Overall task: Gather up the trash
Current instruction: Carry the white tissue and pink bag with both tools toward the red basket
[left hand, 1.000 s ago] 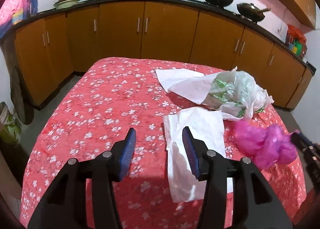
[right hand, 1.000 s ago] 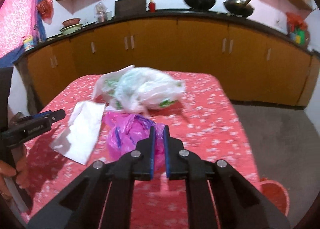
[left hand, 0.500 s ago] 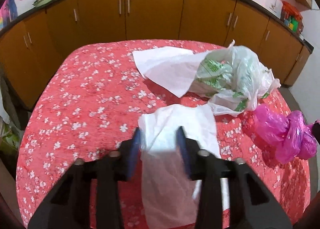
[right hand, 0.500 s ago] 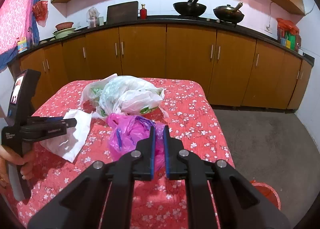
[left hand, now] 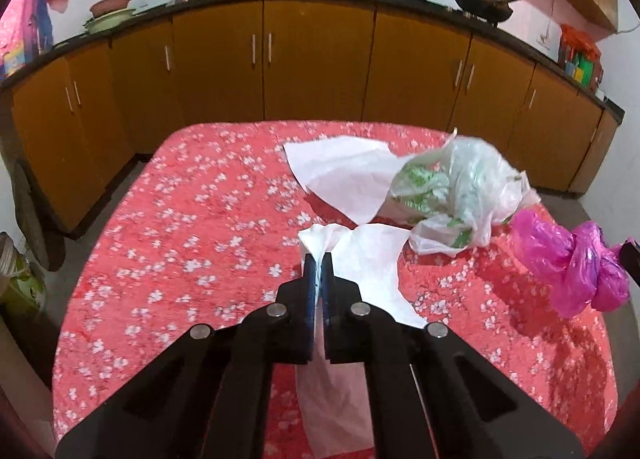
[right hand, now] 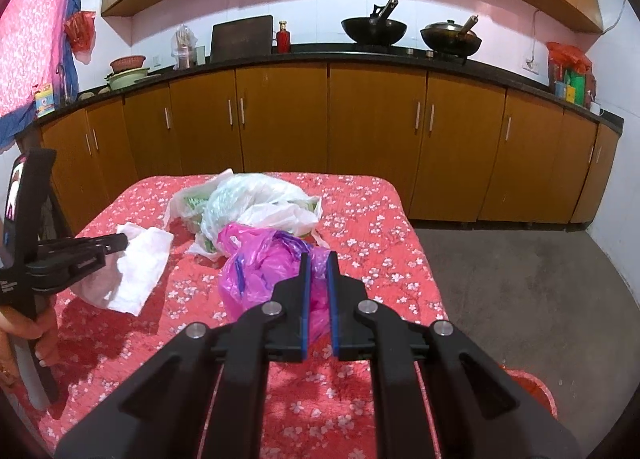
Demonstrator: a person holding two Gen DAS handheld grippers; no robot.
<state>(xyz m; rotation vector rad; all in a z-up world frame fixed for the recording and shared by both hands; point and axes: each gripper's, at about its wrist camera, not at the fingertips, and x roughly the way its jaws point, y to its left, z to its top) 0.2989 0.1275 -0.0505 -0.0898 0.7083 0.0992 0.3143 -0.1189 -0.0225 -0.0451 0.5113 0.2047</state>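
On the left, our left gripper has its jaws pinched on the white tissue; a bunched fold sticks up past the tips and the rest of the sheet drapes down onto the red cloth. In the right wrist view the same tissue hangs from the gripper's tip, partly lifted off the table.

Past it in the middle lie a flat white sheet and a crumpled clear bag with green print, touching each other.

To the right, our right gripper stands narrow, closed on the pink bag, whose plastic sits between the pads.

We judge we are at the pick-up step, with one piece of trash gripped in each hand. Next we need to raise both clear of the cloth without dropping them and carry them to a bin; a red rim at the lower right may be one, but we cannot tell. The sheet and clear bag remain to collect.
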